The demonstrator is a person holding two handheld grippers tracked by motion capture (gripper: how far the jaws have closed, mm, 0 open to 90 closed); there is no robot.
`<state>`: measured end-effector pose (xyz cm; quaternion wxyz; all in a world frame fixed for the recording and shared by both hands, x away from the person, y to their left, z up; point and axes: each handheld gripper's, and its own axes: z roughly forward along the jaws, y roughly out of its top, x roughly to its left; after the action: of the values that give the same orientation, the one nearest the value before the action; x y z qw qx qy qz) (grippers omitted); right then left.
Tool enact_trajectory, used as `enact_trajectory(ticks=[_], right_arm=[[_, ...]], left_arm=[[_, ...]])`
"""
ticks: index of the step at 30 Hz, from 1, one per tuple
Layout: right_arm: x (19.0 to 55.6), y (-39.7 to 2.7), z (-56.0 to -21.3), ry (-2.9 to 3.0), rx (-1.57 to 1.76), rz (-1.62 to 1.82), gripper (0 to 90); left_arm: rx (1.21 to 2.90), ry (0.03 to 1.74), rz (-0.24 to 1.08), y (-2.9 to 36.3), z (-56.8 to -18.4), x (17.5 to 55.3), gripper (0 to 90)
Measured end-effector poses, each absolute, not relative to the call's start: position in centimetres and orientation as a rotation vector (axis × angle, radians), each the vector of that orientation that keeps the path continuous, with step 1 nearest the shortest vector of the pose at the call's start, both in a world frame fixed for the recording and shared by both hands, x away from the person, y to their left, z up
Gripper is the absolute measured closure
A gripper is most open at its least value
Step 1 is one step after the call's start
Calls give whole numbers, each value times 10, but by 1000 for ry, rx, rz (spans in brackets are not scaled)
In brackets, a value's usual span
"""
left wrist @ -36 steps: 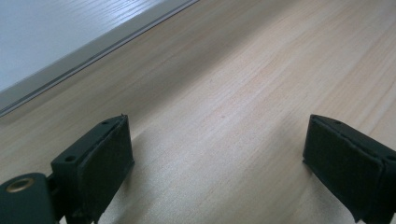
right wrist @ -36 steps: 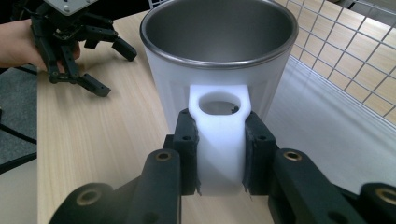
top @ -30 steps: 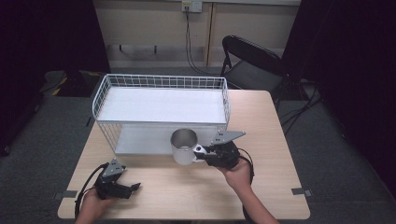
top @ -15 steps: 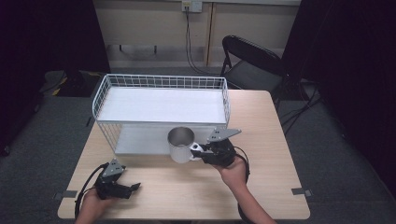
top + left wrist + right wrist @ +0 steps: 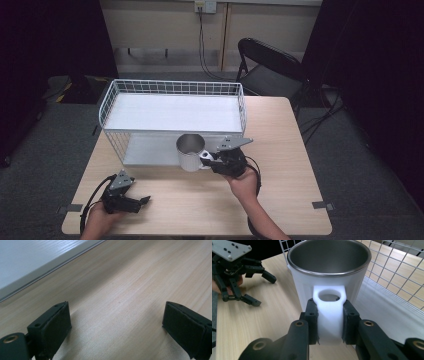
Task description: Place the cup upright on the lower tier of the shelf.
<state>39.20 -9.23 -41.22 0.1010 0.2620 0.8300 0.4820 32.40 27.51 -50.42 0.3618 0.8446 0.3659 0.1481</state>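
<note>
Between right hand-held gripper (image 5: 329, 322) pads: mug (image 5: 329, 272) handle, clamped, by wire rack (image 5: 172, 117).

wire rack (image 5: 172, 112) blocks the far half of the table (image 5: 295, 165), mug (image 5: 190, 151) sits right against its front edge, no gap there; bare wood open between left gripper (image 5: 142, 202) and right gripper (image 5: 207, 159), also along rack's right side

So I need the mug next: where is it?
High view, centre: the mug sits at the wire rack's front edge, its handle clamped by the right gripper.
</note>
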Motion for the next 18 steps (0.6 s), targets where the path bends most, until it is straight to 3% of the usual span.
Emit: enact_trajectory(ticks=[18], right_arm=[[396,-80,-416,2398,802,1407,714]], left_arm=[[2179,940,382,275,-504,324,72]])
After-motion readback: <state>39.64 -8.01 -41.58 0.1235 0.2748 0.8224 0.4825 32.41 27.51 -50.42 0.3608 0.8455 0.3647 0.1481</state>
